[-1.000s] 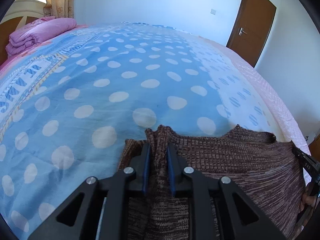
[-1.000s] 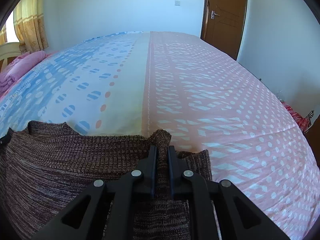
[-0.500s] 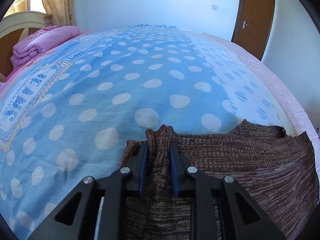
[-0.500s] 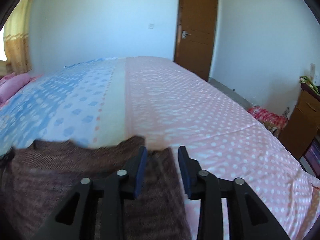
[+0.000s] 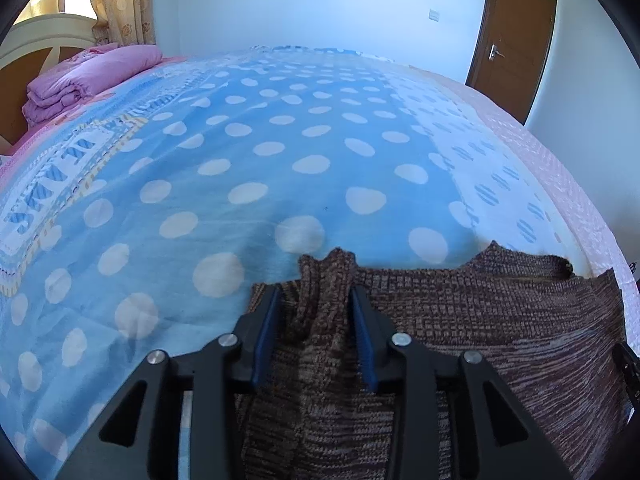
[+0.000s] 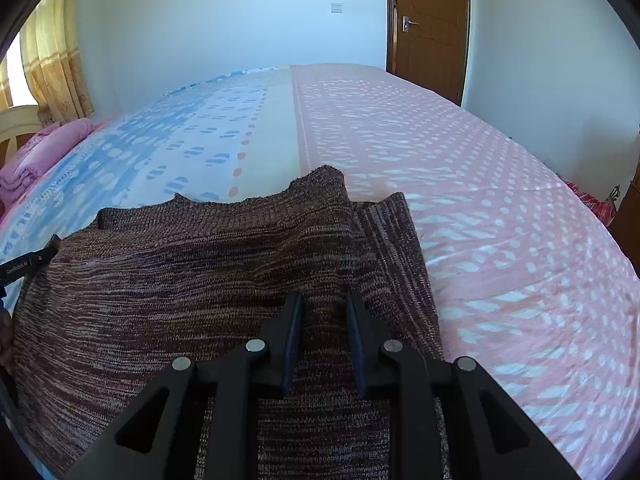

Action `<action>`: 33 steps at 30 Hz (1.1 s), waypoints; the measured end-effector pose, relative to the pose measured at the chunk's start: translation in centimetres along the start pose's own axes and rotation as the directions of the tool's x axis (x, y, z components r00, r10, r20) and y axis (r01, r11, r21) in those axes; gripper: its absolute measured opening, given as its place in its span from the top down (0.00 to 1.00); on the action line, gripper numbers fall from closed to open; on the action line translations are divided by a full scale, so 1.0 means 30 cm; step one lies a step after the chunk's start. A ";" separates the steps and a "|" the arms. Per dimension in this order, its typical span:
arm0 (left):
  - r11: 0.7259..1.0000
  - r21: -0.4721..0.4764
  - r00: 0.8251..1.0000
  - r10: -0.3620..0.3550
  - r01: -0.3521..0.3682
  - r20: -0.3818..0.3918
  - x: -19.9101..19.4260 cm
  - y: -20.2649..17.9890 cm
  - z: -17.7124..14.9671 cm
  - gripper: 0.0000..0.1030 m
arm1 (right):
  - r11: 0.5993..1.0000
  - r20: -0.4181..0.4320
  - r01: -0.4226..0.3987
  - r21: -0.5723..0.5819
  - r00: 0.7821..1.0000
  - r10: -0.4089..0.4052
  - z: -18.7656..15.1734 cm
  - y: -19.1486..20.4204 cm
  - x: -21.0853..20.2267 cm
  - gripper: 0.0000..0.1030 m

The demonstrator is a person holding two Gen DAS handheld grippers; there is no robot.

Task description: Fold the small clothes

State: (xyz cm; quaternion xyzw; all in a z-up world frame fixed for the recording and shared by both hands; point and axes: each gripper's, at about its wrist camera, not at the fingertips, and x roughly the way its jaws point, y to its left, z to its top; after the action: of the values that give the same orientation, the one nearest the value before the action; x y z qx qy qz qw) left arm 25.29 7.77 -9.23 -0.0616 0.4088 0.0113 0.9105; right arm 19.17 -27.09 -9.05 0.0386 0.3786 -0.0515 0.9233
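A brown and maroon knit sweater (image 5: 500,320) lies spread on the bed, also in the right wrist view (image 6: 192,280). My left gripper (image 5: 316,300) is open, its fingers apart on either side of a bunched peak of the sweater's left edge, which stands loose between them. My right gripper (image 6: 322,304) is open and empty above the sweater's right part, pulled back from its folded right edge (image 6: 384,232). The left gripper's tip shows at the far left of the right wrist view (image 6: 28,266).
The bed has a blue polka-dot cover (image 5: 280,152) on the left and a pink patterned cover (image 6: 500,220) on the right. Folded purple bedding (image 5: 88,76) lies by the headboard. A brown door (image 6: 428,24) stands in the far wall.
Both grippers have opened and let go of the sweater. The right gripper has pulled back and the sweater's right edge now lies ahead of it. The left fingers have spread around the bunched cloth.
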 end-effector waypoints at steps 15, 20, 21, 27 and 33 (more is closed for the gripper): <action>0.983 -0.007 0.984 -0.181 0.181 0.005 -0.237 0.059 -0.129 0.32 | 0.999 0.010 -0.035 0.032 0.999 0.035 -0.001 -0.019 -0.002 0.76; 0.977 0.043 0.971 -0.213 0.210 0.109 -0.407 0.062 -0.239 0.13 | 0.998 0.013 -0.042 0.039 0.999 0.042 -0.004 -0.020 -0.003 0.76; 0.977 0.046 0.969 -0.215 0.210 0.121 -0.420 0.065 -0.252 0.12 | 0.998 0.014 -0.042 0.039 0.999 0.042 -0.004 -0.020 -0.004 0.76; 0.971 -0.073 0.973 -0.221 0.226 0.070 -0.407 0.141 -0.290 0.14 | 0.998 0.014 -0.041 0.039 0.999 0.040 -0.005 -0.020 -0.005 0.76; 0.969 -0.041 0.966 -0.238 0.243 0.097 -0.481 0.158 -0.327 0.14 | 1.000 0.007 -0.008 0.010 1.000 0.007 -0.002 -0.001 -0.009 0.75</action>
State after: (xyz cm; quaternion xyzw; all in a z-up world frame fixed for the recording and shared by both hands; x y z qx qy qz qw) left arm 8.05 11.71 -5.41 -0.1341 0.3556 -0.0858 0.9210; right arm 18.92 -27.09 -8.92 0.0444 0.3749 -0.0500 0.9247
